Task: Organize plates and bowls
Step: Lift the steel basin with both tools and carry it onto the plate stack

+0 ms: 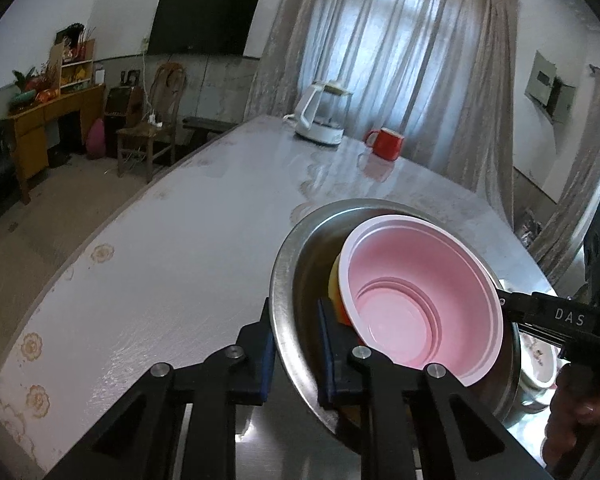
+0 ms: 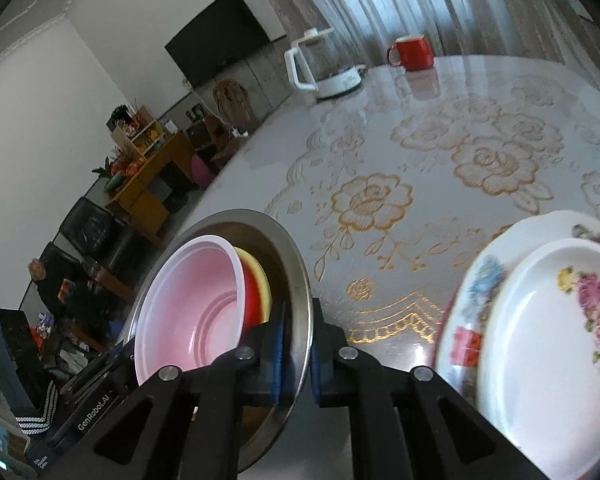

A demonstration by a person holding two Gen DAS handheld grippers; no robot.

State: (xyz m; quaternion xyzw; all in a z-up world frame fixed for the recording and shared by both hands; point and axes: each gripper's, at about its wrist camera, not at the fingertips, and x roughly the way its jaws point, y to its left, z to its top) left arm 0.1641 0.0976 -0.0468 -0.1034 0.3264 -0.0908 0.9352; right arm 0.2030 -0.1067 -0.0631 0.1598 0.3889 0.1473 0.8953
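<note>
A steel bowl (image 1: 290, 276) (image 2: 300, 276) is held tilted above the table, gripped on opposite rims by both grippers. My left gripper (image 1: 296, 344) is shut on its near rim, one blue pad inside and one outside. On the other side my right gripper (image 2: 298, 356) is shut on the rim the same way. Inside the steel bowl lies a pink plastic bowl (image 1: 416, 292) (image 2: 196, 296), over a yellow and red bowl (image 1: 336, 300) (image 2: 256, 288). Flowered white plates (image 2: 540, 340) (image 1: 540, 364) are stacked to the right.
A white kettle (image 1: 320, 116) (image 2: 324, 68) and a red mug (image 1: 386, 142) (image 2: 414, 52) stand at the far end of the flowered tablecloth (image 2: 420, 168). A person's fingers (image 1: 572, 416) hold the right gripper. Chairs and a wooden desk (image 1: 48, 120) stand beyond the table's left edge.
</note>
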